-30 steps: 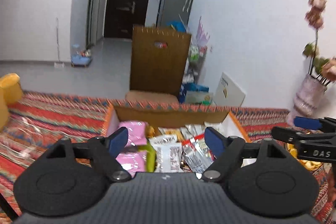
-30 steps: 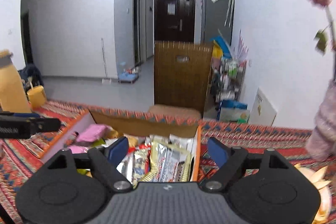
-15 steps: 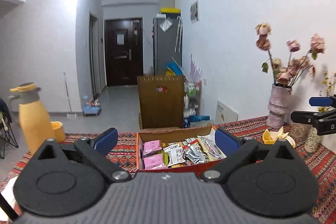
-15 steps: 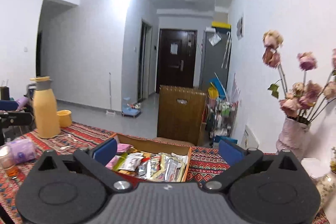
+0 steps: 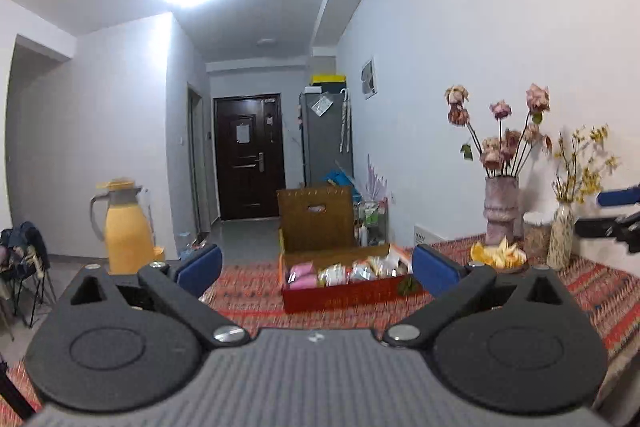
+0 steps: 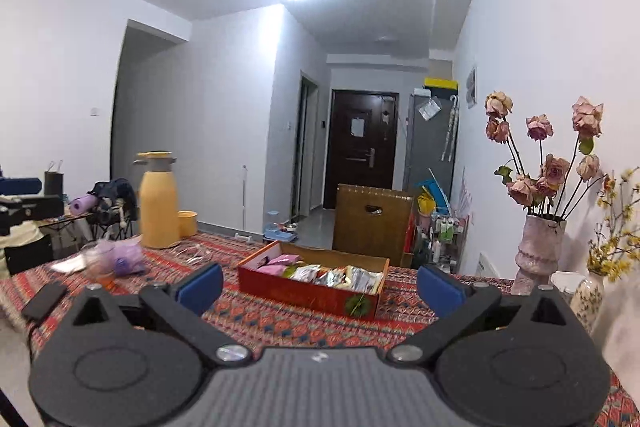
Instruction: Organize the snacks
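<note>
Snacks [image 5: 349, 271] are lying packed in the red box [image 6: 308, 291], which is sitting on the patterned tabletop [image 6: 280, 319]; you are holding your left hand-held gripper [image 5: 316, 266] and right hand-held gripper [image 6: 319, 282] wide open, gripping nothing, well back from the box; a yellow jug [image 6: 158, 205] is standing farther left.

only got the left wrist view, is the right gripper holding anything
Observer: No. The right gripper is open and empty, short of the snack box.
Operator: anything on the table left of the box
Observer: Yes, a purple bundle lies on the cloth, in front of the yellow flask.
Operator: anything nearer the edge
Observer: A flat black device lies by the table's left edge.
</note>
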`<state>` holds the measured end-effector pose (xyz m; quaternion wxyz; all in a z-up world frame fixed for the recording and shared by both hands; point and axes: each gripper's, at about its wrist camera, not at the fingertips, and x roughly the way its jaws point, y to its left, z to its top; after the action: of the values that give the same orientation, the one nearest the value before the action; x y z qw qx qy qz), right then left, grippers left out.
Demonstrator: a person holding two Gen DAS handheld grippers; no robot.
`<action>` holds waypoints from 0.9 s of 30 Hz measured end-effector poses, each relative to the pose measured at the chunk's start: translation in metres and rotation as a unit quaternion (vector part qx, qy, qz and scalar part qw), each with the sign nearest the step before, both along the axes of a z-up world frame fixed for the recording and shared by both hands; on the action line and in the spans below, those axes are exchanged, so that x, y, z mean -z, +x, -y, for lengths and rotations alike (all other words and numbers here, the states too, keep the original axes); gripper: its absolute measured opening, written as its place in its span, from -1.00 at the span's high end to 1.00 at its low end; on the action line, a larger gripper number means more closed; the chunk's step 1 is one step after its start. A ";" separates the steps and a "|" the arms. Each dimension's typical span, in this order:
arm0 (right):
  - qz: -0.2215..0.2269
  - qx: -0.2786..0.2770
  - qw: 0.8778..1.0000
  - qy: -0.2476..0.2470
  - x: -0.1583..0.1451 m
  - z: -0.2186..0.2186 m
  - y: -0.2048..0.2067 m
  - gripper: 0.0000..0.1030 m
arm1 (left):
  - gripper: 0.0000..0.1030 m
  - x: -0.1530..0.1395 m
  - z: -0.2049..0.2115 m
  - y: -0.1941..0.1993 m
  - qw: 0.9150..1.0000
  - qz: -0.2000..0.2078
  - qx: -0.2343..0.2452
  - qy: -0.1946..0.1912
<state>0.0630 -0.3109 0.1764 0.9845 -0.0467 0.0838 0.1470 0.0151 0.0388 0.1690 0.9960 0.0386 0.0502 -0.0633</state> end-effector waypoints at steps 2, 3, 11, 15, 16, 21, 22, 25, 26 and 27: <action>0.014 -0.003 1.000 -0.006 0.016 0.000 -0.023 -1.00 | -1.00 0.024 -0.007 -0.013 1.000 -0.017 -0.009 -0.004; 0.019 -0.004 1.000 -0.008 0.027 -0.001 -0.034 -1.00 | -1.00 0.037 -0.008 -0.018 1.000 -0.022 -0.018 -0.002; 0.002 0.057 0.998 0.030 0.113 -0.027 -0.065 -1.00 | -1.00 0.129 0.009 -0.031 0.993 -0.046 -0.104 -0.014; -0.024 0.056 0.998 0.028 0.145 -0.055 -0.060 -1.00 | -1.00 0.156 0.027 -0.022 0.993 -0.081 -0.091 -0.008; -0.028 0.048 0.998 0.032 0.149 -0.062 -0.059 -1.00 | -1.00 0.159 0.029 -0.023 0.992 -0.086 -0.087 -0.009; -0.057 0.026 0.998 0.028 0.159 -0.087 -0.057 -1.00 | -1.00 0.162 0.039 -0.027 0.994 -0.089 -0.067 0.005; -0.056 0.023 0.998 0.027 0.159 -0.089 -0.058 -1.00 | -1.00 0.162 0.039 -0.030 0.994 -0.085 -0.069 0.008; -0.054 0.026 0.998 0.032 0.158 -0.087 -0.057 -1.00 | -1.00 0.158 0.037 -0.029 0.994 -0.081 -0.075 0.004; -0.056 0.028 0.997 0.037 0.158 -0.086 -0.056 -1.00 | -1.00 0.158 0.036 -0.029 0.994 -0.081 -0.075 0.004; -0.059 0.031 0.997 0.042 0.159 -0.084 -0.056 -1.00 | -1.00 0.157 0.036 -0.028 0.994 -0.081 -0.075 0.004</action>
<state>0.0072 -0.2267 0.0177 0.9830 0.0064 0.1365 0.1227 -0.0132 0.0026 0.0115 0.9904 0.0334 0.1335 0.0090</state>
